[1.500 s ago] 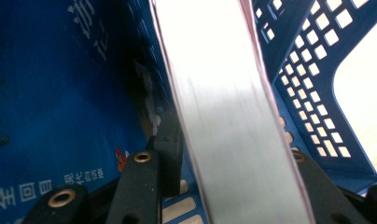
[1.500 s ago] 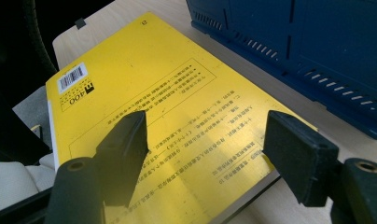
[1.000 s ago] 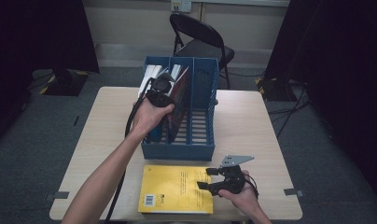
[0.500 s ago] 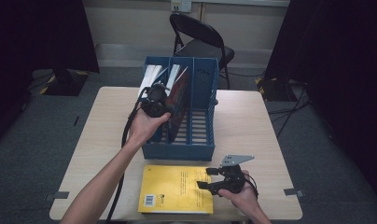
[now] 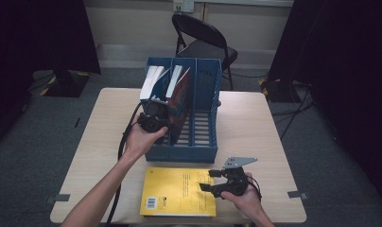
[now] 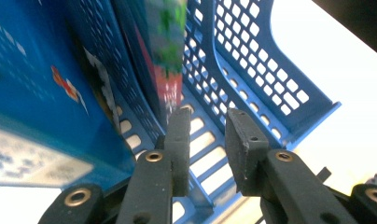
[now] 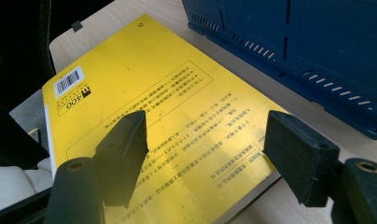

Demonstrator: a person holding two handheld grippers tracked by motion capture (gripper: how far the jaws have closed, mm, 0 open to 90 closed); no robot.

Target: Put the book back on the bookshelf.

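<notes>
Fingers (image 6: 177,140) of my left gripper (image 6: 207,140) have just been closing to a narrow gap with nothing between them; I see them just inside the blue file rack (image 5: 205,142), at the lower edge of the red-covered book (image 5: 180,101) leaning in its middle slot. On my right gripper (image 7: 205,154), held low, the fingers (image 7: 126,144) stand wide and empty above the yellow book (image 5: 179,191), which lies flat on the table (image 5: 269,132) before the rack.
</notes>
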